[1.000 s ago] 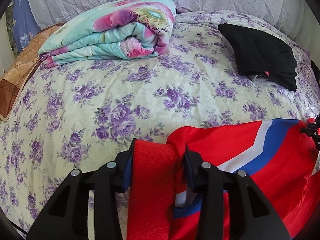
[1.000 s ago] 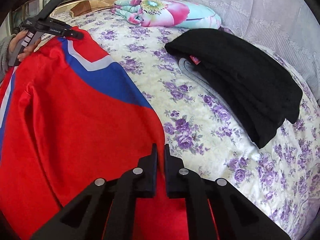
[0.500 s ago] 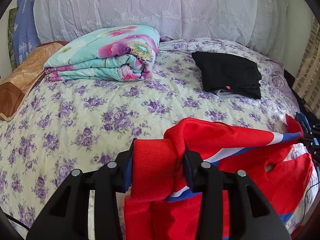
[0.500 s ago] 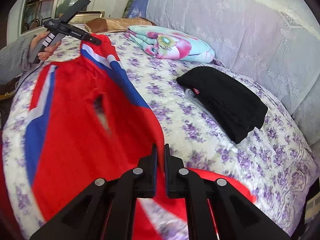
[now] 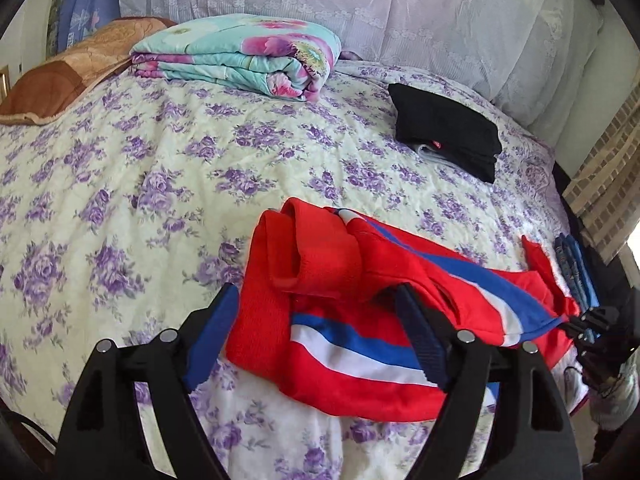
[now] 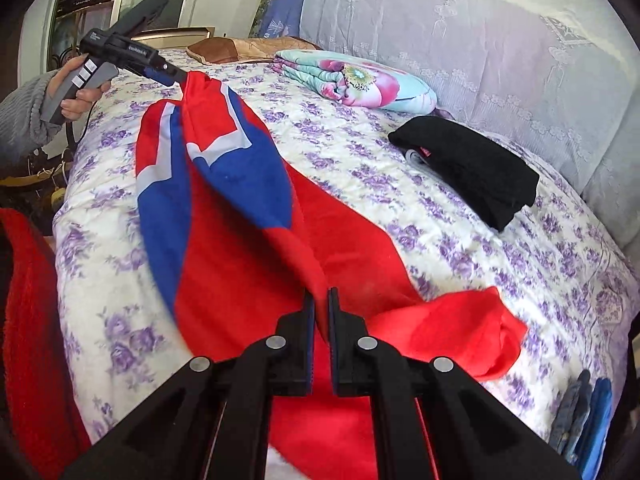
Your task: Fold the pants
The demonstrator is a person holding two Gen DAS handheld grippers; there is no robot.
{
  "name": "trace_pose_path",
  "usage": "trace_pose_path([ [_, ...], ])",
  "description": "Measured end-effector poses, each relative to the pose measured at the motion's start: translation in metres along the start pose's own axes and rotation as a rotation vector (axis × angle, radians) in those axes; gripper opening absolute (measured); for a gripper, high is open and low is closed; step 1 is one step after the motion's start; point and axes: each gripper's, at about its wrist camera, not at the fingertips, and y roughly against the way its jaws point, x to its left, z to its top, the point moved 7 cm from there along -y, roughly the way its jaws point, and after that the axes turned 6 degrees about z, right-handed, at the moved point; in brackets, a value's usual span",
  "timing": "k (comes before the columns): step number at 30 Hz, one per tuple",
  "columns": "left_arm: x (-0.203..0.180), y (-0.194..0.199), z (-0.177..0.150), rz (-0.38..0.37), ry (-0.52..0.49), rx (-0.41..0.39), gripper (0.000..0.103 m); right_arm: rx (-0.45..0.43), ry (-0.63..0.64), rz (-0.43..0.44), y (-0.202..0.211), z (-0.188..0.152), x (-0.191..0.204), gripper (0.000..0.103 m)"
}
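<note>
l gripper [image 5: 320, 320] now opening, pants [image 5: 360, 320] released.

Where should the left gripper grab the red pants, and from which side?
Probably the ribbed cuff of the red pants, the thick rolled end humped up off the bedspread. Come in from the near side, with a finger on either side of it. The left gripper, its jaws opening, straddles that end without pinching it.
</note>
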Motion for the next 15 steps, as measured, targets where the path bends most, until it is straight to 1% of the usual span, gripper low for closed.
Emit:
trace_pose_path([
  [2, -0.002, 0.004, 0.000, -0.060, 0.054, 0.019, 0.086, -0.003, -0.009, 0.001, 0.002, -0.004, 0.004, 0.006],
  [4, -0.009, 0.004, 0.000, -0.149, 0.108, 0.051, 0.087, -0.004, -0.011, -0.005, 0.004, -0.007, 0.008, 0.006],
  [5, -0.014, 0.000, -0.001, -0.175, 0.131, 0.078, 0.088, -0.004, -0.012, -0.004, 0.004, -0.008, 0.009, 0.006],
  [6, -0.018, -0.007, -0.004, -0.176, 0.143, 0.114, 0.088, -0.002, -0.014, -0.002, 0.004, -0.009, 0.010, 0.006],
  [7, -0.020, -0.016, -0.008, -0.157, 0.150, 0.156, 0.087, -0.002, -0.016, -0.004, 0.004, -0.010, 0.012, 0.006],
  [8, -0.021, -0.024, -0.011, -0.138, 0.156, 0.182, 0.087, -0.004, -0.017, -0.005, 0.004, -0.010, 0.013, 0.006],
  [9, -0.022, -0.031, -0.012, -0.128, 0.163, 0.188, 0.086, -0.006, -0.021, -0.005, 0.005, -0.010, 0.013, 0.006],
  [10, -0.022, -0.035, -0.011, -0.120, 0.171, 0.185, 0.081, -0.007, -0.024, -0.007, 0.005, -0.010, 0.013, 0.006],
  [11, -0.020, -0.038, -0.008, -0.119, 0.184, 0.186, 0.061, -0.009, -0.025, -0.007, 0.006, -0.010, 0.013, 0.006],
  [13, -0.018, -0.044, -0.004, -0.136, 0.215, 0.204, 0.041, -0.009, -0.033, -0.008, 0.007, -0.010, 0.012, 0.006],
  [14, -0.018, -0.046, -0.003, -0.144, 0.227, 0.206, 0.032, -0.009, -0.035, -0.010, 0.007, -0.010, 0.012, 0.006],
  [15, -0.017, -0.045, -0.003, -0.144, 0.226, 0.206, 0.031, -0.010, -0.036, -0.011, 0.008, -0.010, 0.012, 0.006],
])
